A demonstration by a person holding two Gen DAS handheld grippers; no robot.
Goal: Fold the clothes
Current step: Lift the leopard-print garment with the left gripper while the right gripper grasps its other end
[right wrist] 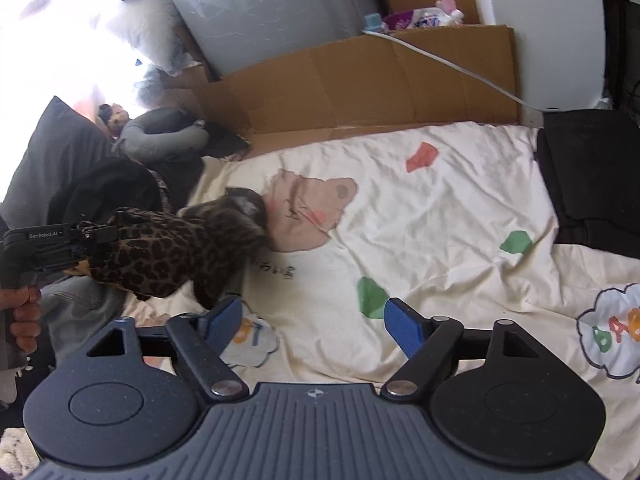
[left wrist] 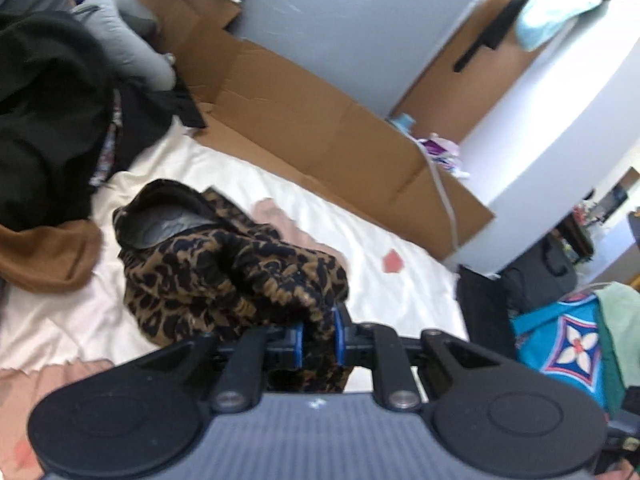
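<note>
A leopard-print garment [left wrist: 224,276] is pinched between the blue pads of the left gripper [left wrist: 318,338], whose jaws are drawn close together with a fold of the fabric filling the narrow gap between them. Ahead of those fingers the rest of the garment is bunched on the cream bedsheet [left wrist: 400,300], its grey lining turned up at the far end. Beyond it and to the left of the fingers, a heap of dark clothes [left wrist: 52,120] is piled, with a brown garment [left wrist: 44,256] just below the heap. In the right wrist view the right gripper [right wrist: 314,322] is seen with its jaws spread wide and nothing between them, only printed sheet [right wrist: 440,220] under the gap. The garment [right wrist: 168,252] lies ahead and to the left of the right gripper's fingers, its nearest edge just beside the left blue pad (contact cannot be told). At the left edge of that view the other gripper [right wrist: 86,242] is shown clamped on the raised end of the garment, a hand [right wrist: 24,312] wrapped round its handle. Flattened cardboard [right wrist: 360,80] is propped along the far side of the bed.
</note>
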